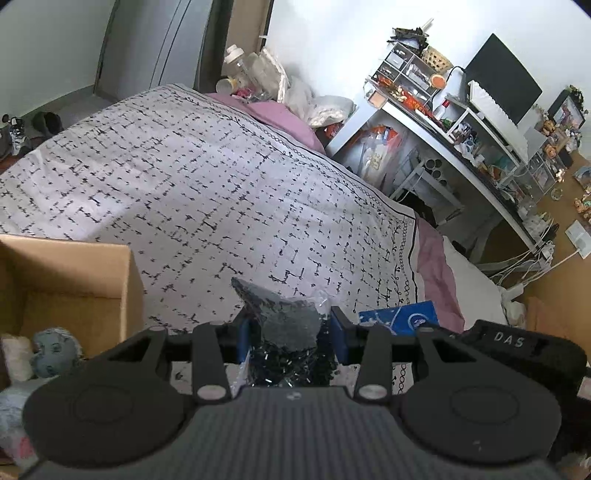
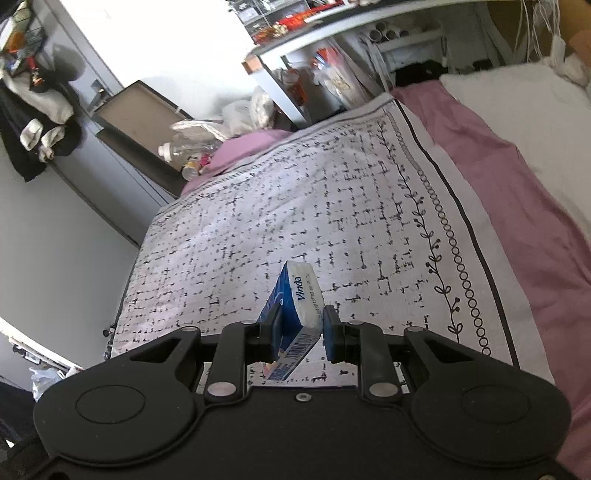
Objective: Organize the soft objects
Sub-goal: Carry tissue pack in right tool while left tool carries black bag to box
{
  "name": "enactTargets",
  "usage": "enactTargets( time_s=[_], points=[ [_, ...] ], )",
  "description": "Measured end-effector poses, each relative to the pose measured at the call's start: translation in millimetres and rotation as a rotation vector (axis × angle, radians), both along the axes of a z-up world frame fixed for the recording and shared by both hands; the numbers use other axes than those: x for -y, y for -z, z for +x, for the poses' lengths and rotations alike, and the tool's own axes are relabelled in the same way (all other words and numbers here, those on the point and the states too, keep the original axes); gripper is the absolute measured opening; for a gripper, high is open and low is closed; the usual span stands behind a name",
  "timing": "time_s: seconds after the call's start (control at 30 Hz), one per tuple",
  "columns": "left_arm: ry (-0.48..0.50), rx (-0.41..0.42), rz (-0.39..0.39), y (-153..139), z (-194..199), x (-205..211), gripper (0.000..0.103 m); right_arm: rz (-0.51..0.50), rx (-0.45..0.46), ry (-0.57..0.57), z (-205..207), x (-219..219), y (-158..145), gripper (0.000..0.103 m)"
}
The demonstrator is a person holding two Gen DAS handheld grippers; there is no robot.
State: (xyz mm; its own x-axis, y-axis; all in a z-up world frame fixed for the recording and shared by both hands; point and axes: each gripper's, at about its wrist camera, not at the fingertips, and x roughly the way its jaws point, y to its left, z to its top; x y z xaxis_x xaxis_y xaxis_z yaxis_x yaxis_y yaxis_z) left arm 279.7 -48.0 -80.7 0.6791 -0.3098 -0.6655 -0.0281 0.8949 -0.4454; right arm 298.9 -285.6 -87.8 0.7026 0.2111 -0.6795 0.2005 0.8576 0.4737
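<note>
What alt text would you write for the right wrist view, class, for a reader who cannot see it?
The right claw grips a blue Vinda tissue pack above a bed's black-and-white patterned cover. A pink sheet lies to the right, a cluttered desk beyond.

A cardboard box (image 1: 70, 280) sits on the bed (image 1: 207, 192) at left, with what seem soft toys (image 1: 51, 350) inside; the bench (image 1: 476, 147) stands right of the bed.

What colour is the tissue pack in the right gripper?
Blue with white ends and "Vinda" lettering: tissue pack, clearest in the right wrist view, clamped in the right gripper.
</note>
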Motion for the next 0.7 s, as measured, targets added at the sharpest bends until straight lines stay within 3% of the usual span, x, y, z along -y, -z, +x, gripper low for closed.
enactTargets(
  time_s=[0.7],
  points=[
    [-0.106,0.030,-0.016,-18.2,-29.8,-72.2,0.042,-0.018,0.096,-0.112,-31.7,-62.7,-35.9,0.022]
  ],
)
